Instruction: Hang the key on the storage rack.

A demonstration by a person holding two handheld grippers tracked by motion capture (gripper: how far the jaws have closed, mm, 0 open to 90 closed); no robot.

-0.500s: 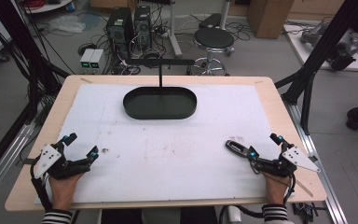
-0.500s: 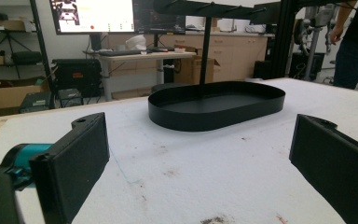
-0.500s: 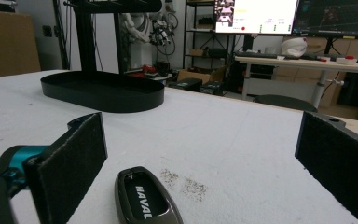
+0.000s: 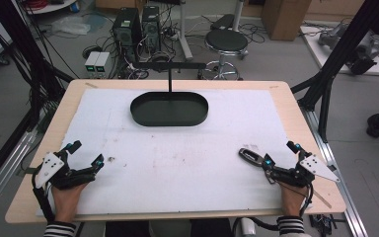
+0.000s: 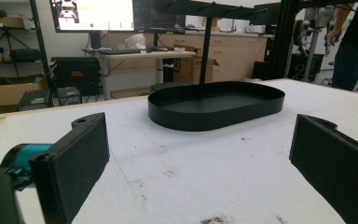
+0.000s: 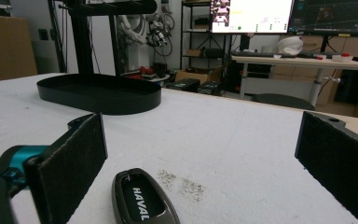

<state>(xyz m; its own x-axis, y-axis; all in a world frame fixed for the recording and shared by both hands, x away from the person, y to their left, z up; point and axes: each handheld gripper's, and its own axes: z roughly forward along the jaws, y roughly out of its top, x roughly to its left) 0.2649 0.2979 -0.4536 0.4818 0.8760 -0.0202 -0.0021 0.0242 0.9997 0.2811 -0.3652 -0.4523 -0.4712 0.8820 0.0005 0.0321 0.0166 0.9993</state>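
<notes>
Lying flat on white mat (image 4: 177, 163) at 4 o'clock: key fob (image 6: 142, 199) marked HAVAL | sitting between spread jaws of right gripper (image 6: 200, 163), nearer its left pad, untouched | resting at 8 o'clock: left gripper (image 5: 200, 158), released | standing at 12 o'clock: black tray (image 4: 169, 109)

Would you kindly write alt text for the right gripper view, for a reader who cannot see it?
A dark key fob marked HAVAL lies on the white table cover between the open right gripper's two black jaws. Farther back stands a black oval tray with an upright post.
</notes>
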